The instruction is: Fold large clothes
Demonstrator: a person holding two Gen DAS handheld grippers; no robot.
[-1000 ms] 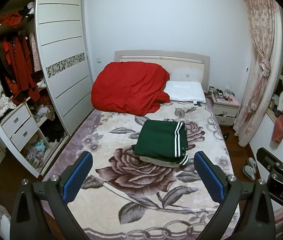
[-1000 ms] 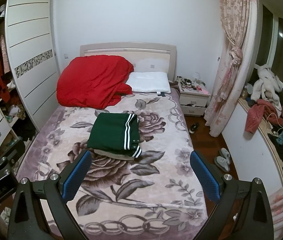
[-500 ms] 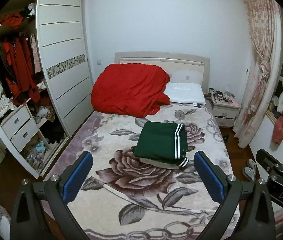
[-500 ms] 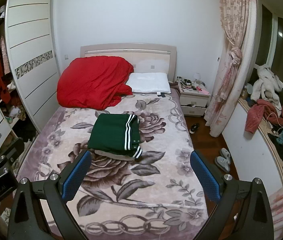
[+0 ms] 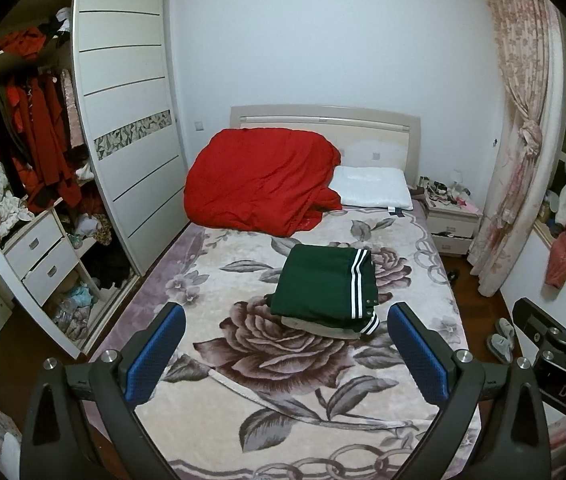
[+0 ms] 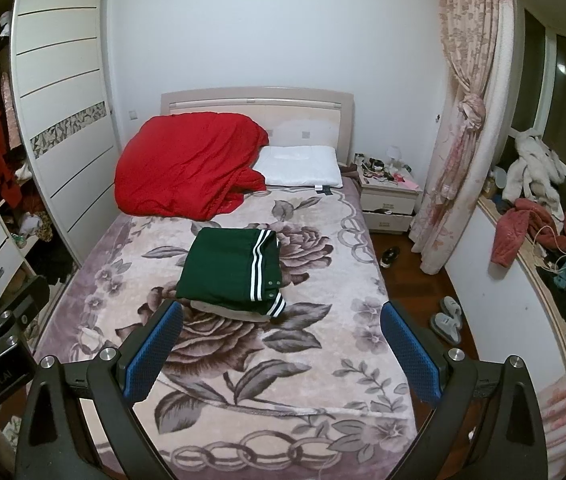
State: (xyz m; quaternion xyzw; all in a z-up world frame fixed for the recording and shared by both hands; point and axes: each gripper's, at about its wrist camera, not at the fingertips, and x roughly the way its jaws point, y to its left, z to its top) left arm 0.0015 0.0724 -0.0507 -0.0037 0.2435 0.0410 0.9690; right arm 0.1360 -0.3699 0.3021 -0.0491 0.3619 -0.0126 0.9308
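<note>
1. Left tongs (image 5: 285,344): spread wide, nothing between the blue pads (image 5: 151,354), held above the foot end of the bed (image 5: 211,280).
2. Right tongs (image 6: 281,344): also spread wide and empty, above the same end of the bed, beside the left ones; each shows at the edge of the other's view.
3. Green garment (image 5: 325,286) with white stripes: folded into a neat rectangle, lying flat near the middle of the bed on the floral blanket (image 5: 283,372). A paler folded layer (image 5: 319,326) sticks out under its near edge; can't tell what it is.
4. Both tongs are well apart from the garment, no contact.
5. Red duvet (image 5: 261,182) bunched at the head end, left side, touching the white pillow (image 5: 375,192) to its right.
6. Wardrobe (image 5: 131,148) left of the bed, partly open, red clothes hanging inside.
7. Nightstand (image 5: 451,220) and tied-back floral curtain (image 5: 523,140) right of the bed; slippers (image 5: 501,338) on the floor.
</note>
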